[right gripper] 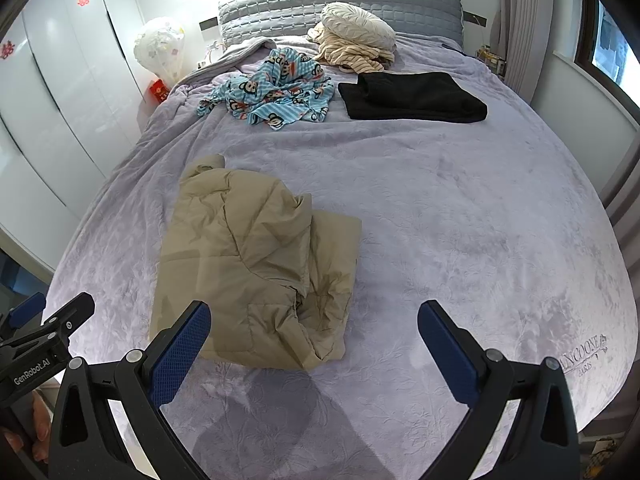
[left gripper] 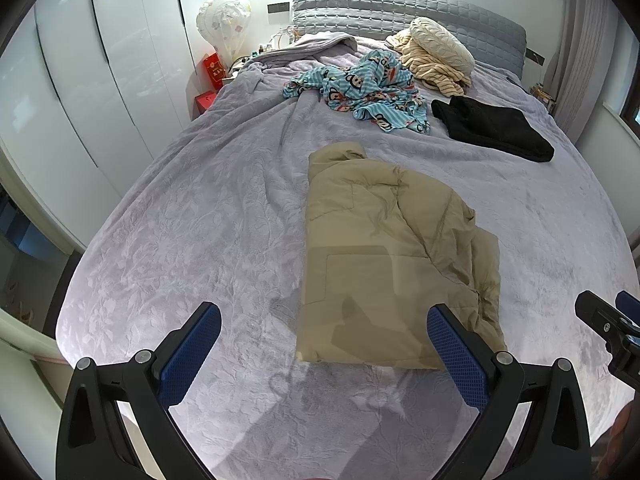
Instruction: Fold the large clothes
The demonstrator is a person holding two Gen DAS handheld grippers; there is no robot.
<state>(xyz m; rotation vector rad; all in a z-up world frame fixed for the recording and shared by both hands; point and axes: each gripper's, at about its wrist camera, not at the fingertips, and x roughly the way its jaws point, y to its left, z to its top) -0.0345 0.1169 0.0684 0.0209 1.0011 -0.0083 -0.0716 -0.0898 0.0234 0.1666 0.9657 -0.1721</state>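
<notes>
We hold both tools above the near end of the bed (left gripper: 192,208), each with its fingers spread wide and grasping nothing, as if between folds. The left gripper (left gripper: 324,344) hovers over the near hem of the tan jacket (left gripper: 376,256); the right gripper (right gripper: 314,340) hangs just right of that jacket. The jacket lies doubled into a rough rectangle, puffy, quilted and creased, its loose flap bunched on the right. Beyond the jacket lie a crumpled blue cartoon-print garment (left gripper: 360,88) and a flat folded black garment (right gripper: 412,96), likely already finished. The lilac bedspread looks plush and embossed.
</notes>
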